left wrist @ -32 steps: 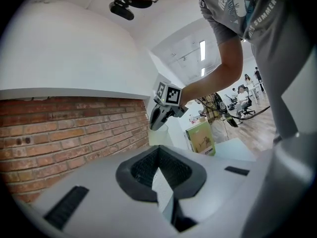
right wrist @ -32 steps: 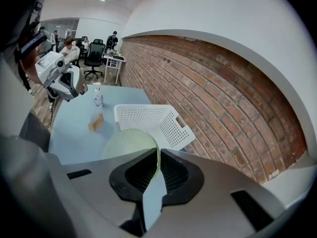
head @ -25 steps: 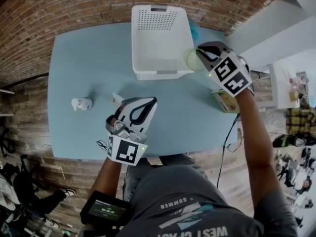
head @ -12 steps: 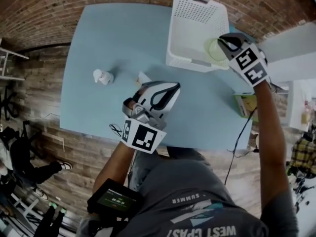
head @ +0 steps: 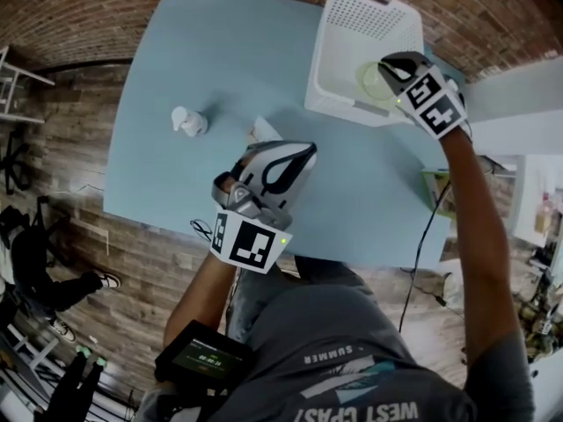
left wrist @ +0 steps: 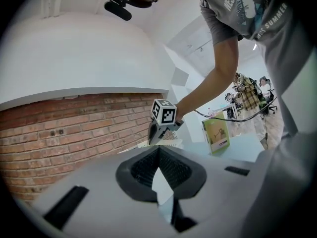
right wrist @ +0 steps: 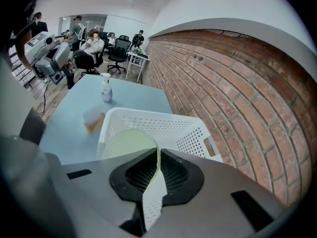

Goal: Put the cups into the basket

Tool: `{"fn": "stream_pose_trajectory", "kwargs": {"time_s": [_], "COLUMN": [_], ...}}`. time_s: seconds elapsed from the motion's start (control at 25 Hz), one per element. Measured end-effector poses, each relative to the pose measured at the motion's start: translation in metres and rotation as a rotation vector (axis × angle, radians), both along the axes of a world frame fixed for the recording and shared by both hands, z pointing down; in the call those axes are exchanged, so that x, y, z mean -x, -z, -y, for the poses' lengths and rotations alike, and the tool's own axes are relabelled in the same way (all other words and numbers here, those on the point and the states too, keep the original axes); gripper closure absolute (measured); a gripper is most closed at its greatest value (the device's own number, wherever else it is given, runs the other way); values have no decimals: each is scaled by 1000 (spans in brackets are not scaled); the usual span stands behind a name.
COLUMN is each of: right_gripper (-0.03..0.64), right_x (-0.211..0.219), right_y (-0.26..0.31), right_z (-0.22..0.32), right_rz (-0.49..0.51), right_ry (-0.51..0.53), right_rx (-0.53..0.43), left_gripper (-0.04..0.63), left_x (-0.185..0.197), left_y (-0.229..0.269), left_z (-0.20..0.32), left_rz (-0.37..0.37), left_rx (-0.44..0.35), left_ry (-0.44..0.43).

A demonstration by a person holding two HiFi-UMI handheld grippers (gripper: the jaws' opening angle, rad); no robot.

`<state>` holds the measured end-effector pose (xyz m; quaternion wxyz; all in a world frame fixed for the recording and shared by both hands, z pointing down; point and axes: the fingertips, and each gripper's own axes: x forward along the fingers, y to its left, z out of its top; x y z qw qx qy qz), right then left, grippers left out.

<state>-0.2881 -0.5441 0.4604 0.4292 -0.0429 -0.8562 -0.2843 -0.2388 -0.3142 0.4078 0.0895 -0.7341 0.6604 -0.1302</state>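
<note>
At the left of the blue table (head: pixel 202 51) stands a small white bottle (head: pixel 189 120), with a clear cup (head: pixel 261 130) to its right, not yet collected. The left gripper (head: pixel 299 158), jaws together on nothing, hangs just near of that cup; a careless advance could tip it. At the far right, the right gripper (head: pixel 391 67) is clamped on the thin wall of a pale green cup (head: pixel 373 81), over the near rim of the white basket (head: pixel 339 112). Judged risk: released here, the cup may strike the rim and fall outside.
</note>
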Motion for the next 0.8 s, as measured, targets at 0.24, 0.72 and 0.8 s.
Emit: {"fn": "stream_pose_trajectory", "kwargs": {"time_s": [0.24, 0.72, 0.8], "right_gripper": [584, 584, 584], "right_x": [15, 38, 41], "right_y": [-24, -61, -68], "right_z": [-3, -15, -18], "right_rz": [-29, -94, -106], "right_ry": [14, 60, 74], "right_rx": [10, 37, 33], "left_gripper": [597, 597, 597], "left_x": [7, 13, 13], "left_y": [-8, -19, -22], "left_z": [-10, -19, -22], "left_rz": [4, -30, -39], "left_rx": [15, 28, 28], "left_ry": [16, 42, 47]}}
